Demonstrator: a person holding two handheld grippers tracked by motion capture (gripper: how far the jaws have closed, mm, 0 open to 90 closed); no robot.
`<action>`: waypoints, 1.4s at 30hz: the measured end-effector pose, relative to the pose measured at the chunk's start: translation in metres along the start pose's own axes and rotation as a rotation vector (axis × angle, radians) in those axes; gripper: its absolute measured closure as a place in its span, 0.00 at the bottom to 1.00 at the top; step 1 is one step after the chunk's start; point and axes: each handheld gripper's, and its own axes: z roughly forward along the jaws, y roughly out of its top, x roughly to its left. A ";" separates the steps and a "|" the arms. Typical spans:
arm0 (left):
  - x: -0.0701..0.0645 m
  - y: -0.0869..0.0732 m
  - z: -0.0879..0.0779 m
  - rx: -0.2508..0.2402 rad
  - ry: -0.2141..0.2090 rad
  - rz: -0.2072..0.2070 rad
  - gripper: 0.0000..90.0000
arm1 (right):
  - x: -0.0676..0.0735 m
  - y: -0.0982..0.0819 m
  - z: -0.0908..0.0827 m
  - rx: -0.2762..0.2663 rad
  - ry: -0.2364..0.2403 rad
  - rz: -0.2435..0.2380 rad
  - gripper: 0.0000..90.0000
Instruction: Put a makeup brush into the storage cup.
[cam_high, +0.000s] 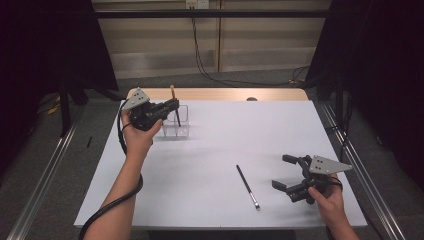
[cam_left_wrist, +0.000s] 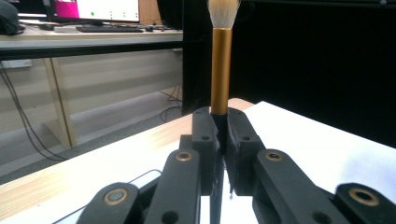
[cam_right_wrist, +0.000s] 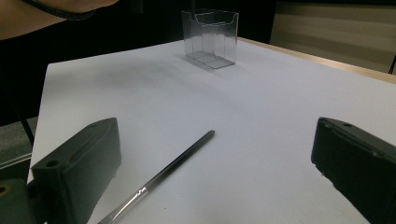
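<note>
While clamped in the left gripper (cam_left_wrist: 223, 140), brush (cam_left_wrist: 221, 70) handle hidden (right gripper (cam_right_wrist: 215, 172) agape).

A desk (cam_left_wrist: 93, 39) was seen beyond the table (cam_high: 210, 94), with a monitor (cam_left_wrist: 107, 9) and keyboard (cam_left_wrist: 109, 29) set on it; cables (cam_high: 210, 70) hung behind the table.

The table (cam_high: 210, 150) has a matt white top, smooth like paper, with a bare pale wood strip along its far edge; on it near that wood strip the holder (cam_right_wrist: 211, 37) is clear glossy plastic; the makeup brush (cam_left_wrist: 221, 65) has a shiny gold metal ferrule and soft pale bristles; the thin brush (cam_right_wrist: 163, 175), lying nearer than the holder, looks glossy dark with a metallic end; the left gripper (cam_left_wrist: 220, 140) is matt black plastic with brass-coloured pins.
</note>
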 end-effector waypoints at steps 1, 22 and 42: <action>0.001 0.000 0.000 0.000 0.005 -0.003 0.93 | 0.000 0.000 0.000 0.002 0.000 -0.001 0.01; 0.020 0.011 -0.008 -0.003 0.077 0.006 0.93 | 0.000 -0.001 0.001 0.007 0.000 -0.003 0.01; 0.037 0.017 -0.014 -0.032 0.144 -0.010 0.93 | 0.000 -0.001 0.001 0.012 -0.005 -0.010 0.01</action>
